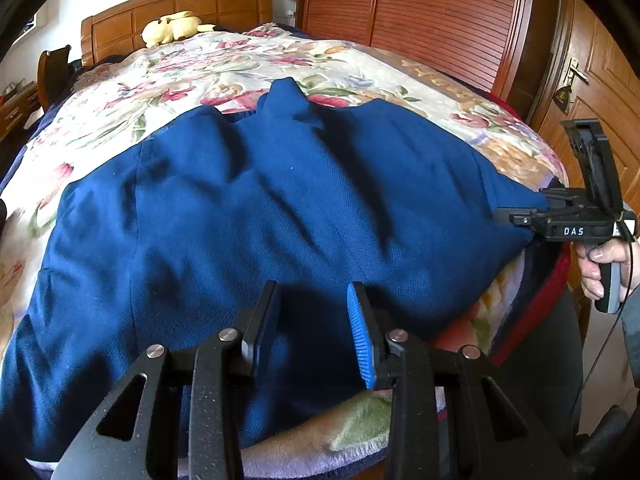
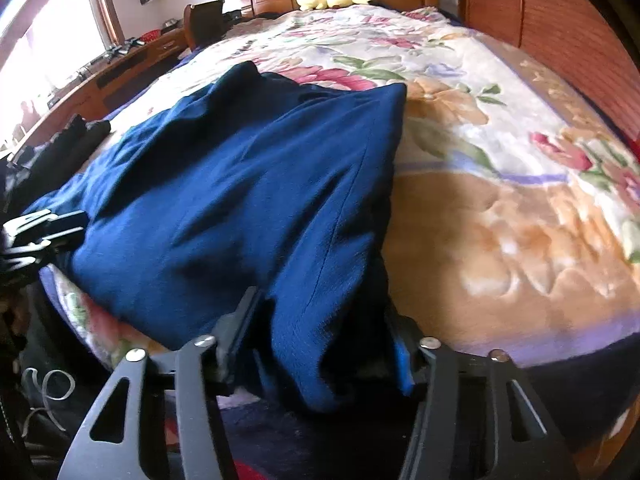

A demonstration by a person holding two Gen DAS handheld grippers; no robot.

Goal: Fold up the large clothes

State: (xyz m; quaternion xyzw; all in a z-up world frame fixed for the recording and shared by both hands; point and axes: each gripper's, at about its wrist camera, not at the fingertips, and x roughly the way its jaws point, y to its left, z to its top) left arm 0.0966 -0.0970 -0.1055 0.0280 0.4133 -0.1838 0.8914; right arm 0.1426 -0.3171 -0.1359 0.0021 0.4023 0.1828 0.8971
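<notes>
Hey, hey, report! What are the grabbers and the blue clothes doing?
Left gripper open above blue garment. Right gripper around its bunched corner; grip unclear. Garment spread on floral blanket. Nothing in the way.

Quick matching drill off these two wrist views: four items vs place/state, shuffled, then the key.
1. blue garment
2. yellow plush toy
3. left gripper
4. right gripper

A. by the headboard
B. fingers apart, nothing pinched
C. spread across the floral blanket
D. garment corner bunched between its fingers

Pairs: 1-C, 2-A, 3-B, 4-D
</notes>
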